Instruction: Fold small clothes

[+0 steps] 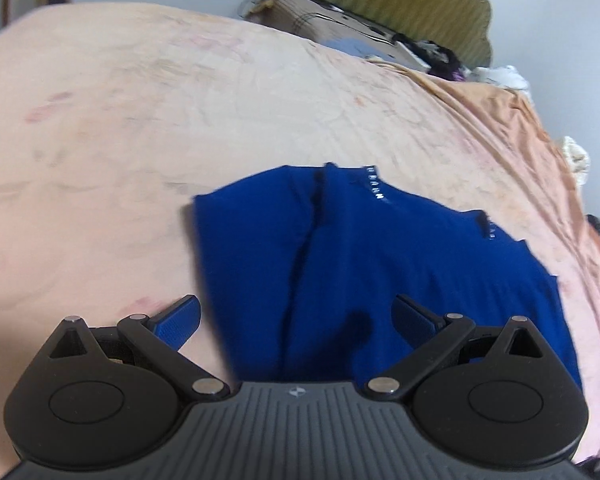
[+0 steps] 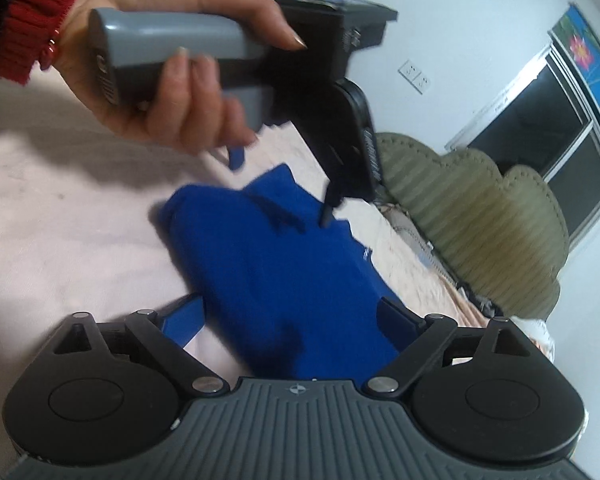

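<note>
left gripper (image 1: 296,320): jaws apart, gripping nothing, hovering over the garment | right gripper (image 2: 292,320): jaws apart, empty, over the garment's near end | blue garment (image 1: 380,272): partly folded, lying flat on the bed (image 1: 140,120) near its right edge | left hand (image 2: 172,80): wrapped around its gripper's grey handle

Red ribbed sleeve (image 2: 28,20), blue-padded fingers (image 2: 188,320)
</note>
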The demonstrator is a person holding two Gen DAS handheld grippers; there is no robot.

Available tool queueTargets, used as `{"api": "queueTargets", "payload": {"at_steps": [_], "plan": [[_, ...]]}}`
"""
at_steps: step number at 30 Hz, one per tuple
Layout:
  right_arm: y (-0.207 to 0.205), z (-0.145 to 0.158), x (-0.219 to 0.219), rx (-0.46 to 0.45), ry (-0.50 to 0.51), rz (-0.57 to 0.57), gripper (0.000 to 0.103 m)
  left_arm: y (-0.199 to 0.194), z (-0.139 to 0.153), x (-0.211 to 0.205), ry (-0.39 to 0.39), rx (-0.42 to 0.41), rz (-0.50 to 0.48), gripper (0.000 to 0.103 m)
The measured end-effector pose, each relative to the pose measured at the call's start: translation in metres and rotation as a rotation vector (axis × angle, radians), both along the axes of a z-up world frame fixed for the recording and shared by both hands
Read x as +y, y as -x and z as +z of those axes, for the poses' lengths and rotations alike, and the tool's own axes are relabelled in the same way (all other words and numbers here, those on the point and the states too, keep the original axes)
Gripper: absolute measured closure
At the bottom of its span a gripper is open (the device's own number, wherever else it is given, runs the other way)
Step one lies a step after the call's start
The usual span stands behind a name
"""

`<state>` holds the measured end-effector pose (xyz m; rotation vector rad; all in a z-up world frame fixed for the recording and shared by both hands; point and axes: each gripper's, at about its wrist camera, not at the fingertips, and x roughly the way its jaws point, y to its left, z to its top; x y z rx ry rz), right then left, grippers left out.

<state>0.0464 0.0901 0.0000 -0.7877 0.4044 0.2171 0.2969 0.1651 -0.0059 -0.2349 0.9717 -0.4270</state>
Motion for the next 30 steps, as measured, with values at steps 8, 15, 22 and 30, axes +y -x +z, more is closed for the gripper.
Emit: {"api": "queueTargets", "payload": {"at_steps": [8, 15, 22, 30], "plan": [[-0.025, -0.005, 0.017, 0.025, -0.040, 0.034, 0.048, -0.040, 0.000, -0.023, -0.004, 0.004, 0.047, 0.002], [-0.031, -0.007, 0.016, 0.068, -0.075, 0.090, 0.085, -0.059, 0.006, -0.059, -0.160, -0.017, 0.013, 0.082], [-0.032, 0.004, 0.002, 0.085, -0.167, 0.103, 0.100, -0.047, 0.017, -0.074, -0.231, -0.044, 0.058, 0.091], [-0.016, 0.042, -0.063, 0.052, -0.388, 0.027, 0.100, -0.024, 0.077, -0.109, -0.231, -0.131, 0.074, 0.092]]}}
